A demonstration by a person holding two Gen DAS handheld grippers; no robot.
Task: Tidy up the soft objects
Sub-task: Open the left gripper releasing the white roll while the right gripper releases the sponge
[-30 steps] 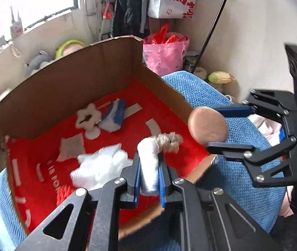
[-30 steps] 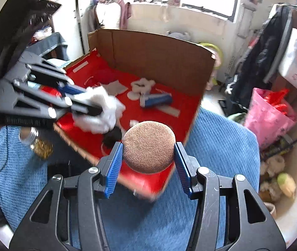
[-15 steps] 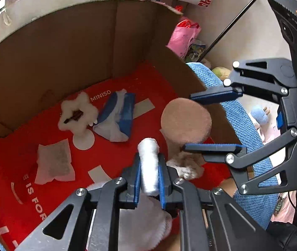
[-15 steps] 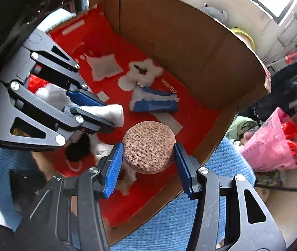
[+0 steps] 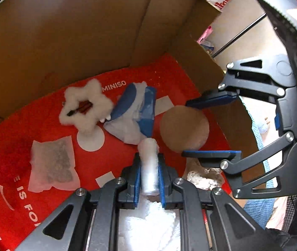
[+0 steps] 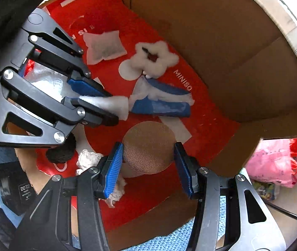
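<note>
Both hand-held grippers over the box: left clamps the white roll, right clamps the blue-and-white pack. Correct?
Not quite. The right hand-held gripper clamps the round brown puff, as the right wrist view shows; the blue-and-white pack lies loose on the red box floor. The left hand-held gripper does clamp the white roll.

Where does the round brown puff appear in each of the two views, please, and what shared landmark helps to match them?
Left wrist: the brown puff is right of centre, between the right gripper fingers.
Right wrist: the puff is at lower centre, between that gripper's own blue pads.
Shared landmark: the blue-and-white pack on the red box floor, just beyond the puff in both.
</note>
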